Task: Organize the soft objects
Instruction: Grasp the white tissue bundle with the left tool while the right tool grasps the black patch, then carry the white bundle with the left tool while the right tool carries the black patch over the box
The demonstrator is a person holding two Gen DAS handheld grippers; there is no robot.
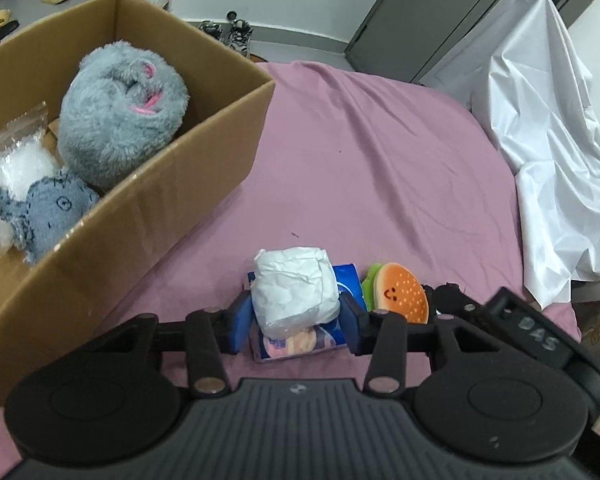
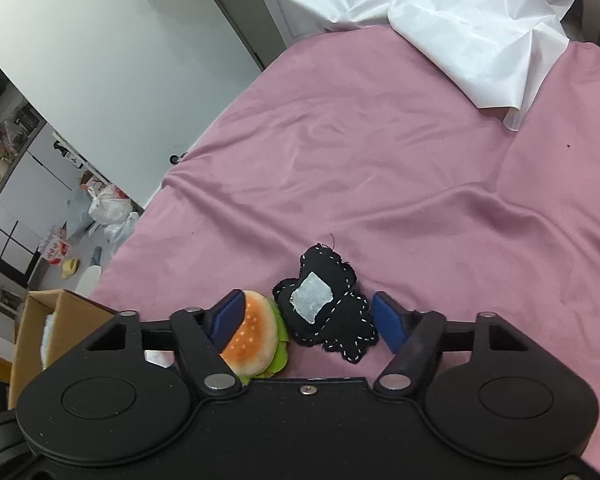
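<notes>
- White soft bundle (image 1: 296, 286) lies on a blue tissue pack (image 1: 300, 340) at the near edge of the pink bed (image 1: 380, 160); left gripper (image 1: 296, 316) fingers flank it, contact judged but not certain.
- Right gripper (image 2: 306, 320) is spread wide around the black felt piece (image 2: 328, 312); burger plush (image 2: 252, 336) touches its left finger.
- Step in hand: pickup; next move calls for transfer to the cardboard box (image 1: 204, 152).
- Pack print unreadable.

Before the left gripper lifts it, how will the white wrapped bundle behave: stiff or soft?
The white bundle looks crumpled and puffy, so it probably squashes between the left gripper fingers. Its plastic wrap seems smooth, so it may slip. It probably weighs little.
</notes>
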